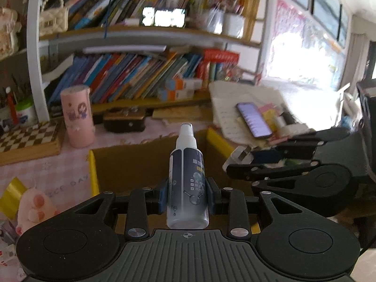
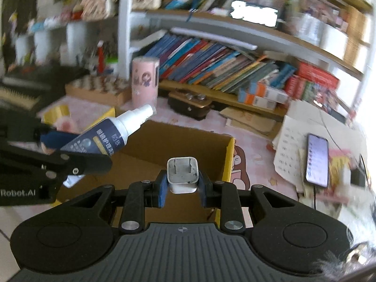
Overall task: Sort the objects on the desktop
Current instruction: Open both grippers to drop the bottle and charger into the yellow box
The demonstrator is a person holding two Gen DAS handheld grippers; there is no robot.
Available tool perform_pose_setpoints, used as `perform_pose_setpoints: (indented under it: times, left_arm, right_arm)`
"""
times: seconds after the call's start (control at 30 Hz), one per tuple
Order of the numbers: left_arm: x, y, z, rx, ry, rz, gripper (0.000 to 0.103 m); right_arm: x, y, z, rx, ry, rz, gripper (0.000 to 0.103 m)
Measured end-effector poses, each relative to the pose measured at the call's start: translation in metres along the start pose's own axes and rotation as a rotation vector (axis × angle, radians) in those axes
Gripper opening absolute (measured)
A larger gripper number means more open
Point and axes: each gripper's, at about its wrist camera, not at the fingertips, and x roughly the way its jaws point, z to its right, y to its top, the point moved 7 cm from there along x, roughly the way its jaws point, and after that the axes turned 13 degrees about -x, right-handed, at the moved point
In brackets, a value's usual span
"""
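Observation:
My left gripper point(image 1: 187, 196) is shut on a small spray bottle point(image 1: 187, 181) with a dark label and white nozzle, held upright over an open cardboard box point(image 1: 131, 162) with yellow flaps. My right gripper point(image 2: 182, 185) is shut on a white plug adapter point(image 2: 182, 174), its two metal prongs facing me, also above the cardboard box point(image 2: 164, 145). In the left wrist view the right gripper point(image 1: 237, 164) reaches in from the right with the adapter point(image 1: 242, 156). In the right wrist view the left gripper point(image 2: 61, 145) comes in from the left, the spray bottle point(image 2: 110, 134) tilted.
A pink cylinder tin point(image 1: 76, 115), a chessboard point(image 1: 28, 136) and a dark wooden case point(image 1: 124, 119) stand behind the box on the pink tablecloth. A lit phone point(image 1: 253, 119) lies on papers at the right. A pink plush toy point(image 1: 35, 209) sits at the left. Bookshelves point(image 1: 141, 77) fill the back.

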Motion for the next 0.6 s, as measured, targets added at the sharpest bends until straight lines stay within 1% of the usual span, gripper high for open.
perform_pose_setpoints:
  times: [0.2,0.4,0.5,0.6]
  left_arm:
    - [0.041,-0.005,-0.012,0.018,0.07,-0.09,0.031]
    - [0.075,-0.018,-0.018,0.053,0.145,-0.209,0.031]
    - [0.084,-0.027,-0.021,0.058,0.168,-0.257,0.031]
    - [0.087,-0.03,-0.025,0.038,0.183,-0.279,0.031]
  right_arm:
    - [0.052,-0.001,-0.004,-0.203,0.081,-0.087,0.025]
    - [0.098,-0.007,-0.015,-0.404,0.156,-0.181,0.025]
    - [0.119,-0.013,-0.023,-0.509,0.216,-0.251,0.025]
    - [0.132,-0.022,-0.03,-0.569,0.263,-0.31,0.025]
